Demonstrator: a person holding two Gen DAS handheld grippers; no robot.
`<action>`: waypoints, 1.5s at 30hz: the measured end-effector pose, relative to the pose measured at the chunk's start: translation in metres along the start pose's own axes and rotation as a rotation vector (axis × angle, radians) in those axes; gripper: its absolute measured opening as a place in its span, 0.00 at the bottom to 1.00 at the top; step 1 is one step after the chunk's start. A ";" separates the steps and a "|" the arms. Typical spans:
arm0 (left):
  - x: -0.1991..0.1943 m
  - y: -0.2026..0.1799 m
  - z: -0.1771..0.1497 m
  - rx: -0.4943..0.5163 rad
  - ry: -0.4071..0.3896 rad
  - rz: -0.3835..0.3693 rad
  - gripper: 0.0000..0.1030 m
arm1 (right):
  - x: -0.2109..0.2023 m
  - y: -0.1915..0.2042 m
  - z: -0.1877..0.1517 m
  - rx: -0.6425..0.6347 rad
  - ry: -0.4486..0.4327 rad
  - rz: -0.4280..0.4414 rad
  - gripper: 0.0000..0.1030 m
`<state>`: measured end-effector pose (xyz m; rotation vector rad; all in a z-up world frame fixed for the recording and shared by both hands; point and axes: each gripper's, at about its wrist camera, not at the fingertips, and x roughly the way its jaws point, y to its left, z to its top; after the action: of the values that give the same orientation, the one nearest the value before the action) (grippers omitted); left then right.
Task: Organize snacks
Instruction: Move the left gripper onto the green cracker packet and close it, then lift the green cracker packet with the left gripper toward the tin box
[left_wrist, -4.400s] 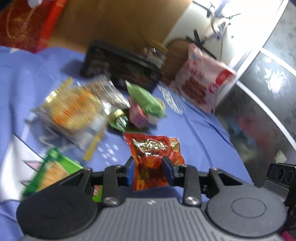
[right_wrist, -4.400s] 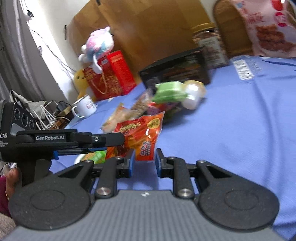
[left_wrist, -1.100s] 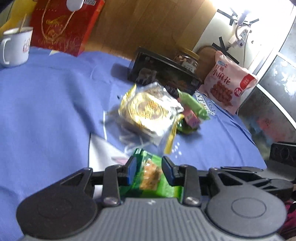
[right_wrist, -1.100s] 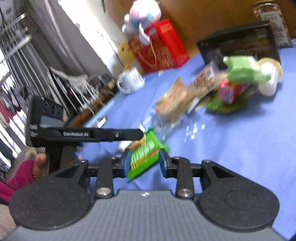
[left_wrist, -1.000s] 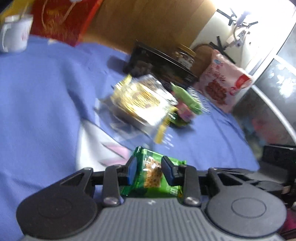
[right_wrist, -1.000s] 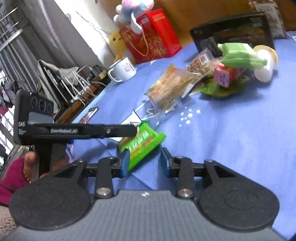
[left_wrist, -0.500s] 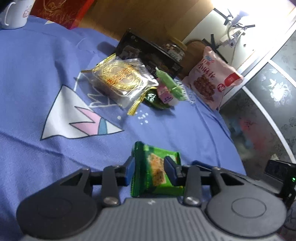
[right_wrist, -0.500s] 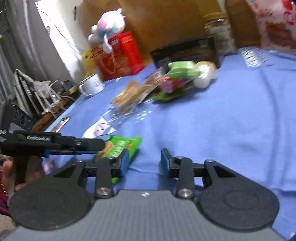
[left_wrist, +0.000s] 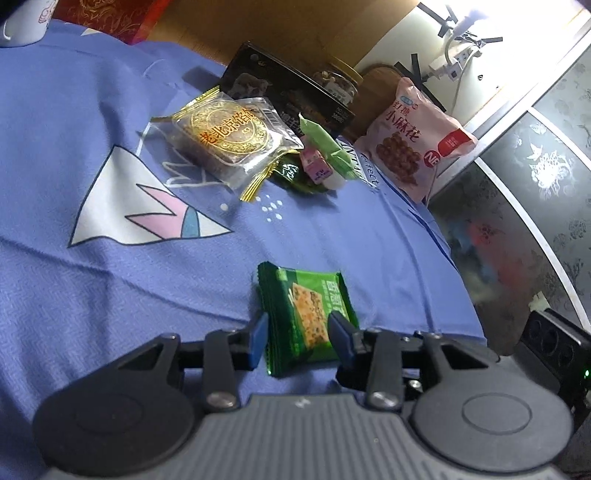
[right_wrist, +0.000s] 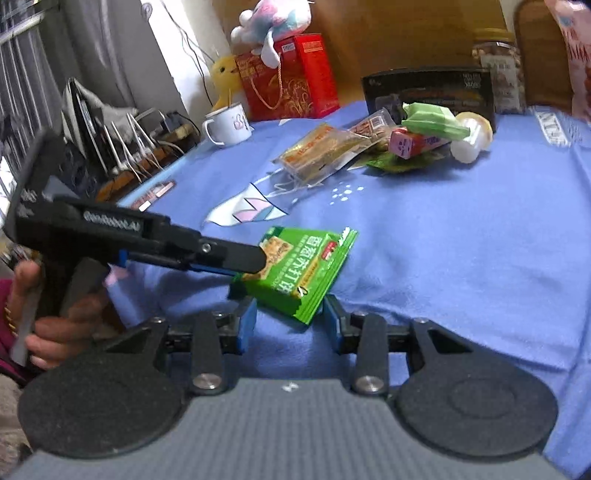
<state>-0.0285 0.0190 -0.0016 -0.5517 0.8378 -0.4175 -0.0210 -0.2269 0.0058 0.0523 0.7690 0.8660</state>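
A green cracker packet (left_wrist: 306, 314) lies flat on the blue cloth (left_wrist: 92, 288), also in the right wrist view (right_wrist: 299, 269). My left gripper (left_wrist: 297, 338) is open, its jaws on either side of the packet's near end with gaps showing. It reaches in from the left in the right wrist view (right_wrist: 243, 256). My right gripper (right_wrist: 290, 323) is open and empty, just short of the packet's corner. A heap of snacks lies farther back: a mooncake pack (left_wrist: 229, 136), a light green packet (left_wrist: 325, 146) and a pink box (left_wrist: 316, 166).
A black box (left_wrist: 284, 92), a jar (left_wrist: 338, 83) and a pink snack bag (left_wrist: 413, 136) stand at the back. A white mug (right_wrist: 229, 125), a red gift bag (right_wrist: 291, 77) and cables lie at the far left. The cloth's right edge drops off (left_wrist: 458, 277).
The left gripper's jaws have opened wider and the green packet now rests loose on the cloth between them. The right gripper has come closer to the packet.
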 end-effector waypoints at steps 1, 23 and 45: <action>0.000 0.001 0.000 -0.002 0.000 -0.003 0.35 | 0.000 0.000 0.000 -0.005 -0.002 -0.005 0.38; 0.048 -0.035 0.028 0.139 0.019 0.007 0.33 | -0.004 -0.022 0.007 -0.020 -0.092 -0.156 0.22; 0.067 -0.029 0.046 0.204 -0.047 0.020 0.35 | 0.014 -0.040 0.017 -0.097 -0.148 -0.201 0.27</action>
<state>0.0444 -0.0272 0.0019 -0.3621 0.7449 -0.4639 0.0225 -0.2392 -0.0036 -0.0457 0.5817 0.6983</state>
